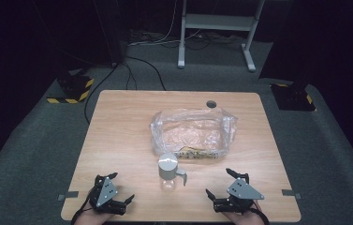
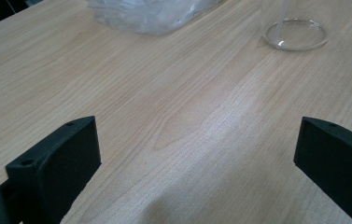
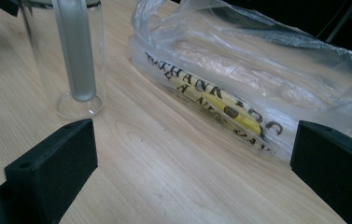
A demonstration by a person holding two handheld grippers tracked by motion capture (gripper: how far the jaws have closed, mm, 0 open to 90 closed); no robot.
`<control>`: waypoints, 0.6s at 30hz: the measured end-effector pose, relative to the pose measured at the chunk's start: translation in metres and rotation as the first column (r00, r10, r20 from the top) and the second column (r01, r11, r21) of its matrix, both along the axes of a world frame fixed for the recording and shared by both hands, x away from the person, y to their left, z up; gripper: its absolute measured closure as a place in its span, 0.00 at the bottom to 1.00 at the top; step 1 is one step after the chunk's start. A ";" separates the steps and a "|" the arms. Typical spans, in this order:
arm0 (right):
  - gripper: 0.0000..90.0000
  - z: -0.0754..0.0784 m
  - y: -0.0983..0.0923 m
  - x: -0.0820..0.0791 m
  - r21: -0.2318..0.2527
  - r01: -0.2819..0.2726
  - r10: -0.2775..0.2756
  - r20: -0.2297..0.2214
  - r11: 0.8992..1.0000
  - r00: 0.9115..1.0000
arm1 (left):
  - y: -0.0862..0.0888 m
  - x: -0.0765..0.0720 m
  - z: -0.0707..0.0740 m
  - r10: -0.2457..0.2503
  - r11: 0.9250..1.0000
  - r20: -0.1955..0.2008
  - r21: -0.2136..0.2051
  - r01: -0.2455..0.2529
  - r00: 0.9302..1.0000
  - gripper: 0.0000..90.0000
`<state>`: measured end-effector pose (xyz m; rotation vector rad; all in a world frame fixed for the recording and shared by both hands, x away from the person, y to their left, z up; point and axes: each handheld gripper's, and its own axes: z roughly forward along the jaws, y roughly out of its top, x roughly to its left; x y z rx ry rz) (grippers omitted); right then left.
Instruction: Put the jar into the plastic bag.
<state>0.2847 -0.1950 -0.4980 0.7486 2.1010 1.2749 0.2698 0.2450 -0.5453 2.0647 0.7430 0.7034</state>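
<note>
Both grippers are sitting near the table's (image 1: 118,140) front edge, left gripper (image 1: 114,192) and right gripper (image 1: 220,184) each with jaws spread wide, gripping nothing. Between them a clear jar (image 1: 168,171) with a metal lid is standing upright, touching neither. The crumpled plastic bag (image 1: 193,131) is lying just behind it; its yellow print is getting cut off by folds, so it's hard to read.

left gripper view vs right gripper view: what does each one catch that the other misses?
Left gripper view alone: the round clear base of the glass jar resting on the table. Right gripper view alone: the black and yellow lettering on the plastic bag, and the grey handle down the jar's side. Both share: jar, bag, wooden tabletop and a pair of wide-open black jaws.
</note>
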 end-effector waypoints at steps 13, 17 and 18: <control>0.00 0.016 0.014 0.001 0.063 -0.043 0.043 -0.008 0.997 0.999 | 0.001 0.000 0.000 -0.007 1.000 0.001 -0.007 0.007 1.000 0.01; 0.00 0.019 0.020 0.001 0.083 -0.057 0.058 -0.015 0.995 0.998 | 0.001 0.000 0.000 -0.010 1.000 0.000 -0.010 0.010 1.000 0.01; 0.00 0.021 0.023 0.002 0.087 -0.063 0.064 -0.012 0.994 0.998 | 0.001 -0.001 0.000 -0.013 1.000 0.000 -0.009 0.013 1.000 0.01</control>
